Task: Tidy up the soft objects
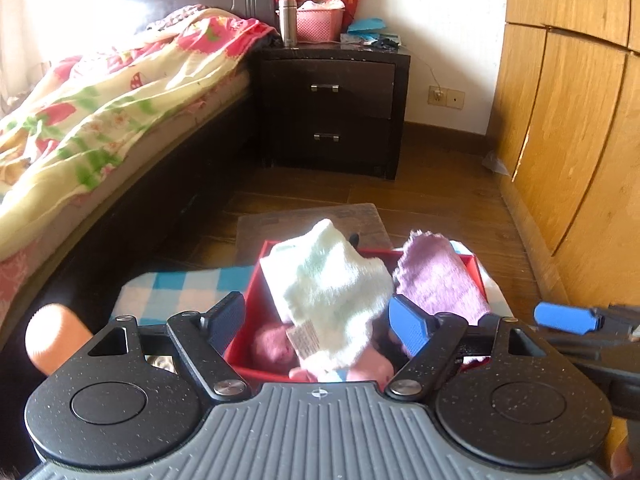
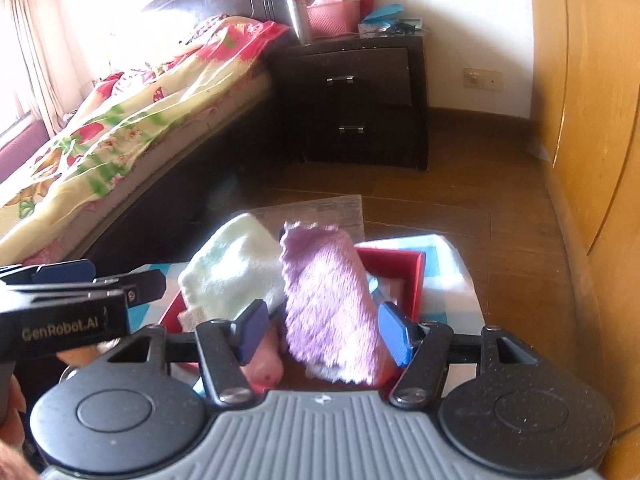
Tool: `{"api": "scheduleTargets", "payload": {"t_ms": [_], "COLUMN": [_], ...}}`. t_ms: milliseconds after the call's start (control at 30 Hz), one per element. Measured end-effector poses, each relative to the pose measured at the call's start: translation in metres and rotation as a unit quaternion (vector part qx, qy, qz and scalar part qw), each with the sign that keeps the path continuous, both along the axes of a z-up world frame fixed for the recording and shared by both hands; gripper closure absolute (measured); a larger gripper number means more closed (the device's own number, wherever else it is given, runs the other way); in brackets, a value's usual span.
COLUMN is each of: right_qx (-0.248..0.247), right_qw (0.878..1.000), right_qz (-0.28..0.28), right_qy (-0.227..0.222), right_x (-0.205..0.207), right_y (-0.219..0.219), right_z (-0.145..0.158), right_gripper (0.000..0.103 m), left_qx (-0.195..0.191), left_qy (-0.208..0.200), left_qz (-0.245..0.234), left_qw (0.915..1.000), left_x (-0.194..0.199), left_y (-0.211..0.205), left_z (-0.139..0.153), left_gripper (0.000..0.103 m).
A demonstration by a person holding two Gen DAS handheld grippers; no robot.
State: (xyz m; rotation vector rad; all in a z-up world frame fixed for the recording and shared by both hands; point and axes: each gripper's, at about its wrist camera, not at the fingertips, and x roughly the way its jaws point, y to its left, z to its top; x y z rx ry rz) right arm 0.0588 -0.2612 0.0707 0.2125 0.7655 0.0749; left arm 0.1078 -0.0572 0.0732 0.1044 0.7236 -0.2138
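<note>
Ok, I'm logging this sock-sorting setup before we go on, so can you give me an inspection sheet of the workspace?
Surface: blue-and-white checked cloth over a low stand, on wooden floor.
Job's things: red box holding a pale green sock, a purple sock and pink soft items at the bottom.
Clutter: an orange rounded object at the left edge, identity unclear.
Grippers: left hand-held gripper open astride the green sock; right hand-held gripper open astride the purple sock.
Cables: thin wire running down to a wall socket.
Surroundings: bed with a floral quilt, dark nightstand, wooden wardrobe.
</note>
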Motion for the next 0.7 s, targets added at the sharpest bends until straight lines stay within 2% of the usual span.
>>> {"api": "scheduleTargets", "payload": {"t_ms": [267,567,700], "right_qx": [0.015,-0.024,-0.025], "right_qw": [1.0,0.999,0.999], "right_qz": [0.005,0.025,0.03], "right_qy": [0.026,0.025,0.035], "right_x": [-0.05,-0.094,-0.108], "right_y": [0.008,0.024,0.026], "right_z": [-0.032,-0.044,-0.052], "right_gripper": [0.062,0.062,0.062], "left_qx": [-0.012,-0.03,-0.038], "left_qy": [0.002,0.017,0.028], "left_qz": [-0.007,-0.002,-0.001], "left_qw": [0.9999,0.9994,0.9989], "left_x": [-0.05,-0.091,-0.104], "left_y": [0.009,0.02,0.024], "left_z": [-0.021,-0.048,-0.057], "left_gripper": [0.025,0.025,0.025]}}
